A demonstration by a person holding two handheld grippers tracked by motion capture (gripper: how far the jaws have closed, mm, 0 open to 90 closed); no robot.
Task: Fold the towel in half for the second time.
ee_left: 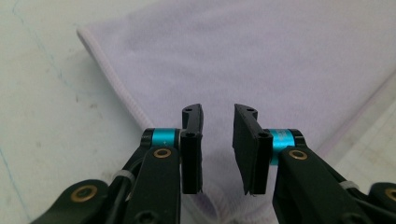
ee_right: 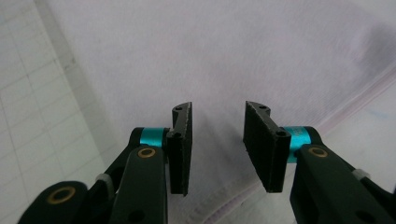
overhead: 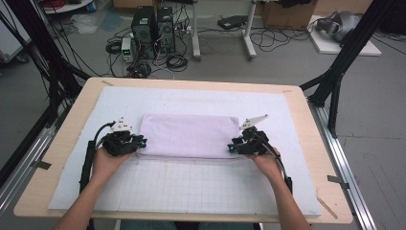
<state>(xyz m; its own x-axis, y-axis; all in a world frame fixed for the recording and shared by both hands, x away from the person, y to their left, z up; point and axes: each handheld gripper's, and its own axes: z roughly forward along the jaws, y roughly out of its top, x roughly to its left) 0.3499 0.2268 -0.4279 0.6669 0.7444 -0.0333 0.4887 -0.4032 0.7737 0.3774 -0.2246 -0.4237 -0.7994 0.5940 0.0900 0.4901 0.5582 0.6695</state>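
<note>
A folded lilac towel (overhead: 189, 135) lies flat in the middle of the white mat (overhead: 191, 191) that covers the desk (overhead: 67, 139). The left gripper (overhead: 140, 142) sits at the towel's near left corner, the right gripper (overhead: 233, 146) at its near right corner. In both gripper views the jaws stand apart above the cloth with nothing clamped between them.

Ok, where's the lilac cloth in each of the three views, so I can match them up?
High view: the folded lilac cloth lies mid-table between both grippers.
Left gripper view: it spreads from the jaws up to the right.
Right gripper view: it covers most of the picture.
Shared landmark: the cloth's stitched hem.
</note>
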